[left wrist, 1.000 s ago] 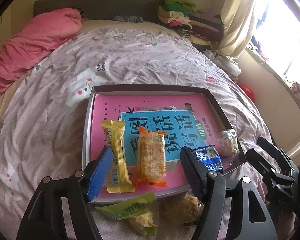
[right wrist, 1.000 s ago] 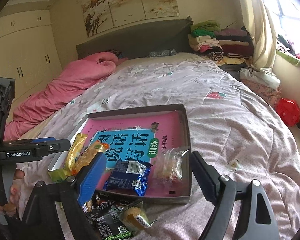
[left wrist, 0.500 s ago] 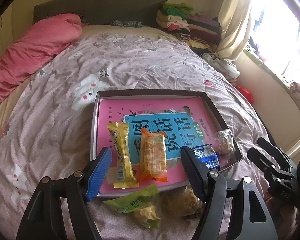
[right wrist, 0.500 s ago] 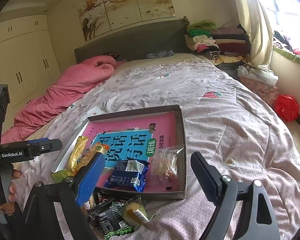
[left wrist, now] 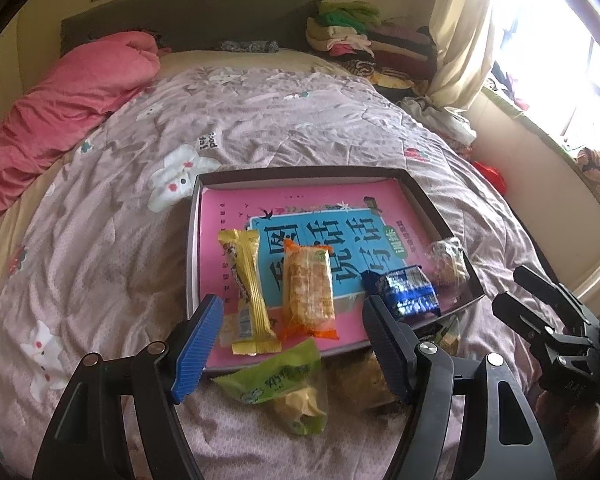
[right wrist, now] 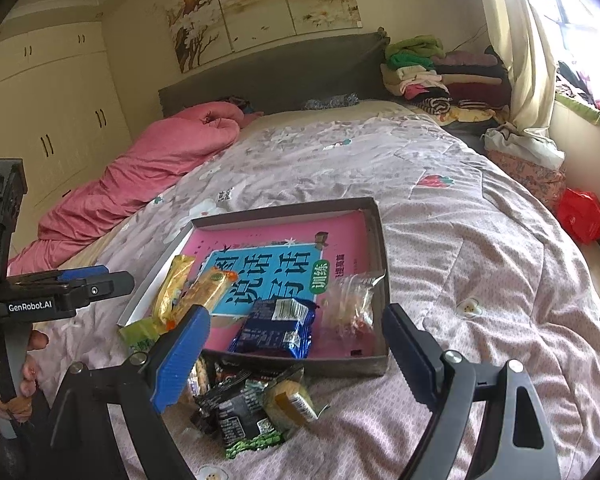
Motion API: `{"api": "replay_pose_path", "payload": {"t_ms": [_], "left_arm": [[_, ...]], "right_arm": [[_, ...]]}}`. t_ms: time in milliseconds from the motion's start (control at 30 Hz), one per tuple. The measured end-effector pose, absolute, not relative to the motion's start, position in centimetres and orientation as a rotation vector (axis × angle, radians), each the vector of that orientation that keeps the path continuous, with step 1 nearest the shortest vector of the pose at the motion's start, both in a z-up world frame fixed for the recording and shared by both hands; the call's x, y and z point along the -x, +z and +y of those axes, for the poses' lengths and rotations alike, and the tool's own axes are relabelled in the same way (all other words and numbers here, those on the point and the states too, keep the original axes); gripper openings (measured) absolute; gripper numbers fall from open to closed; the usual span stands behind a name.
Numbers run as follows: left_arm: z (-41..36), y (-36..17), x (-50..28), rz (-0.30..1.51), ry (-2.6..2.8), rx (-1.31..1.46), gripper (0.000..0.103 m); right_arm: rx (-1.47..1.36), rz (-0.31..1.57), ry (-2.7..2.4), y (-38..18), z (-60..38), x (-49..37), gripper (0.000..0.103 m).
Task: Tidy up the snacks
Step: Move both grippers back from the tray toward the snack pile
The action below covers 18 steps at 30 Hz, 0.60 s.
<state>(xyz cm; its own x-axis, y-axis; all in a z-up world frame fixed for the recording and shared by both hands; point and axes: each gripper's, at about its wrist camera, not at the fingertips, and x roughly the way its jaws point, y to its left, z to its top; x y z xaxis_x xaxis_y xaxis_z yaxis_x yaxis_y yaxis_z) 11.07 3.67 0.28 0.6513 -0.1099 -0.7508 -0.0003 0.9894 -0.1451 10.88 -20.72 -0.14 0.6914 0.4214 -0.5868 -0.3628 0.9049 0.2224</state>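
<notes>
A shallow dark box (left wrist: 300,173) (right wrist: 284,210) with a pink and blue printed floor lies on the bed. In it lie a yellow bar (left wrist: 250,292), an orange cracker pack (left wrist: 308,288), a blue packet (left wrist: 406,294) (right wrist: 276,326) and a clear wrapped sweet (left wrist: 448,260) (right wrist: 350,300). A green packet (left wrist: 284,384) and a brown pastry (left wrist: 360,380) lie on the quilt before the box. My left gripper (left wrist: 292,344) is open and empty above them. My right gripper (right wrist: 296,352) is open and empty above a black packet (right wrist: 240,412) and a small cake (right wrist: 288,400).
The quilt (left wrist: 100,260) spreads around the box. A pink duvet (right wrist: 148,176) lies at the far left. Folded clothes (right wrist: 432,72) are stacked at the headboard. A red bag (right wrist: 580,216) sits on the floor at the right. A window and curtain are at the right.
Both grippers have drawn back and risen a little, so the box sits farther off and more of the loose snacks before it show. Both stay open.
</notes>
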Motion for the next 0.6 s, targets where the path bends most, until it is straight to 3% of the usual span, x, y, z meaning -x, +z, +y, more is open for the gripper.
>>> {"api": "replay_pose_path", "payload": {"t_ms": [600], "left_arm": [[2.5,-0.4,-9.0,0.892,-0.098,0.100,0.074]], "right_arm": [[-0.059,0.715,0.455,-0.5,-20.2,-8.9,0.087]]}}
